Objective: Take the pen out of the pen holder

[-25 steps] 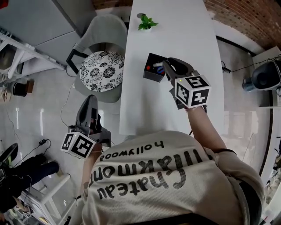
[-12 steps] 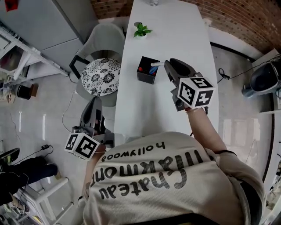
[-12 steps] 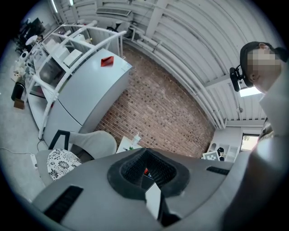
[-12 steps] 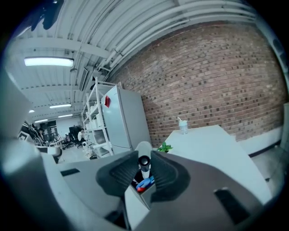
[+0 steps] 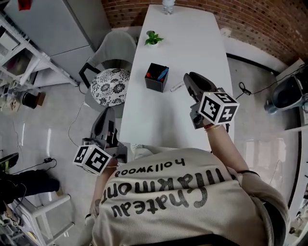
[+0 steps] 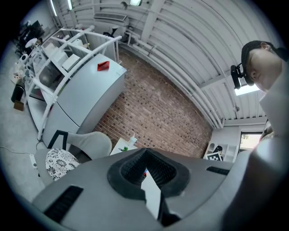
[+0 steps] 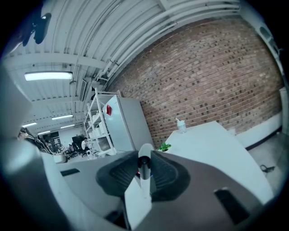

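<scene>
Close in, two grippers show in front of the person, one in each hand. The left gripper [image 5: 105,114] hangs beside the near left corner of the white worktop [image 5: 192,43], over the floor. The tips of its jaws meet, with nothing between them. The right gripper [image 5: 186,79] is over the worktop, and its jaws are closed on one pale pen [image 5: 177,86]. In the right gripper view the pen [image 7: 143,169] sticks out past the jaw tips with its dark end toward the camera. The pen is clear of the holder, held above the worktop just to the holder's right.

Next comes one black square pen holder [image 5: 157,78], which stands on the worktop. Two more pens can be counted in it, a blue pen [image 5: 162,74] and a red pen [image 5: 150,74]. Nothing stands between the holder and the right gripper.

Left of the worktop is one grey chair [image 5: 111,53] with a patterned cushion [image 5: 109,86], close to the left gripper. Farther along the worktop sits one small green plant [image 5: 153,37], and at the far end one bottle [image 5: 167,6]. Beyond are a grey cabinet [image 5: 72,24] and the brick wall [image 5: 240,19].
</scene>
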Demonstrator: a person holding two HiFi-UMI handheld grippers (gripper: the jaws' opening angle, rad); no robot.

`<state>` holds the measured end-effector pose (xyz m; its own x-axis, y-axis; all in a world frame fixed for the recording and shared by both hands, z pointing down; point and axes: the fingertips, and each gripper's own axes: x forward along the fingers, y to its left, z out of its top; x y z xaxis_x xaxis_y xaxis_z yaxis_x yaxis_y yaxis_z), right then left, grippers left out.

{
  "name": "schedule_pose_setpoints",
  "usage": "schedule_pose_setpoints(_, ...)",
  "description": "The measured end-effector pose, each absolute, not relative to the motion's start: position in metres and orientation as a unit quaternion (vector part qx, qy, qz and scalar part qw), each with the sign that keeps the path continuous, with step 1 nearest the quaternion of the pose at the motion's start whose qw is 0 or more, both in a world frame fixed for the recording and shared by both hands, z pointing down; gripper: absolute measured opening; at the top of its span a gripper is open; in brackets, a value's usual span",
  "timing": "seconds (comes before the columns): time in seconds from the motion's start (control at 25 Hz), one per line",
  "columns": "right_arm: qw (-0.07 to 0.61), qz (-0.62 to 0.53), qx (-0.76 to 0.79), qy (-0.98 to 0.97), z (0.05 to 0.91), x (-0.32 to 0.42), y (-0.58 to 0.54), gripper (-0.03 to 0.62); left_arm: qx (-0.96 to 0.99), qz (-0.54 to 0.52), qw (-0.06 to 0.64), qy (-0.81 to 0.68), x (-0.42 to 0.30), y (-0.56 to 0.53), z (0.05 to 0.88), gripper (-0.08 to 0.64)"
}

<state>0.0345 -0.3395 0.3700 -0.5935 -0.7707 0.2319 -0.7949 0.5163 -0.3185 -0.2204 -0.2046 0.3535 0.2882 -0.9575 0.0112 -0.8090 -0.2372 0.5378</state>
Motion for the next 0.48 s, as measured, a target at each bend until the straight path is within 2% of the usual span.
schedule_pose_setpoints(0.48,0.096,0.236,0.404,-0.879,0.421,0.040,-0.272,0.087,0.745,-0.115,0.246,-0.610,-0.179,-0.170,0.393,0.002)
